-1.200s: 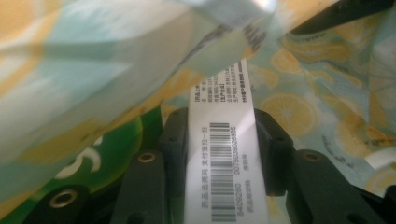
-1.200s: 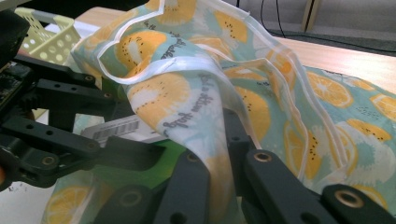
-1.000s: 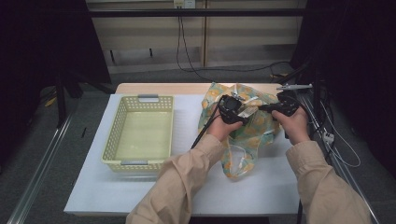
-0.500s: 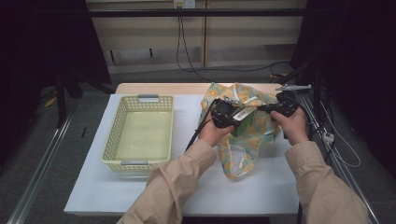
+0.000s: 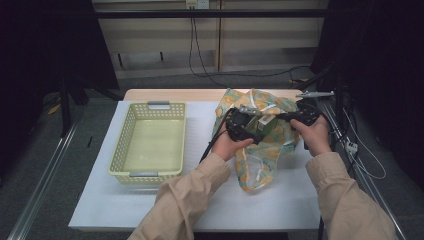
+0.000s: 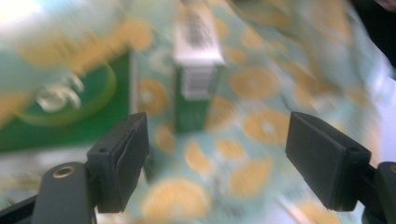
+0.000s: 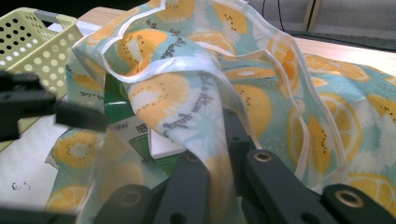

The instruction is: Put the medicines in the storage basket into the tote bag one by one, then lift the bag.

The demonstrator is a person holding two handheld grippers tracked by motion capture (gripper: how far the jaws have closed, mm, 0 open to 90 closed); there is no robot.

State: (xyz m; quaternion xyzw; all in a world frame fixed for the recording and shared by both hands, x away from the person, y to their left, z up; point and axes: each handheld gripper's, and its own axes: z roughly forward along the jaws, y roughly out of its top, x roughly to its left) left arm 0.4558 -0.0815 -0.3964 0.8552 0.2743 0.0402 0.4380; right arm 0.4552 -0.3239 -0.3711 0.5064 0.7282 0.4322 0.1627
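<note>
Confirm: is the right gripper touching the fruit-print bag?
Touching. In the right gripper view, the right gripper has its jaws pinched shut on a fold of the fruit-print bag.

Your way left is open table (image 5: 205, 125) up to the basket (image 5: 150, 145). The bag (image 5: 260, 150) crowds both grippers.

This looks like a lab or test room set up for recording. A white table (image 5: 150, 200) stands on grey carpet (image 5: 30, 165), framed by dark metal rails (image 5: 45, 170) and black curtains (image 5: 45, 45) on both sides. Cables (image 5: 192, 45) hang down the far wall panels (image 5: 155, 35) from a socket.
</note>
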